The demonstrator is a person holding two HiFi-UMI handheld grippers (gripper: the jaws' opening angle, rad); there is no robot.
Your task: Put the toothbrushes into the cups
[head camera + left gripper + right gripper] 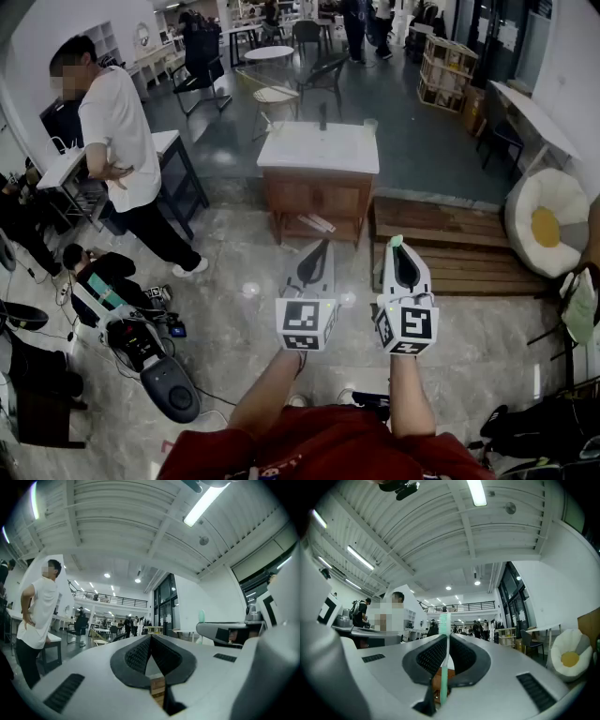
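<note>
Both grippers were held up side by side over the floor (234,319), well short of the washstand (319,148), jaws pointing toward it. Left gripper (320,247) (151,638): jaws closed together at the tips, nothing between them. Right gripper (399,249) (446,638): jaws clamped on a mint toothbrush (396,241) (444,667). The handle ran between the pads and the bristle head stuck out past the tips. In the left gripper view the brush head (201,616) showed above the right gripper's body.

The washstand had a white top with a dark faucet (322,115) at its far edge. A small cup (371,123) sat at the top's far right corner; I could not tell what was inside. The toothbrush was well apart from the cup, not in it. A wooden bench (450,246) lay just right of the washstand. A person (122,150) in a white shirt stood left, beside a desk (70,167).
</note>
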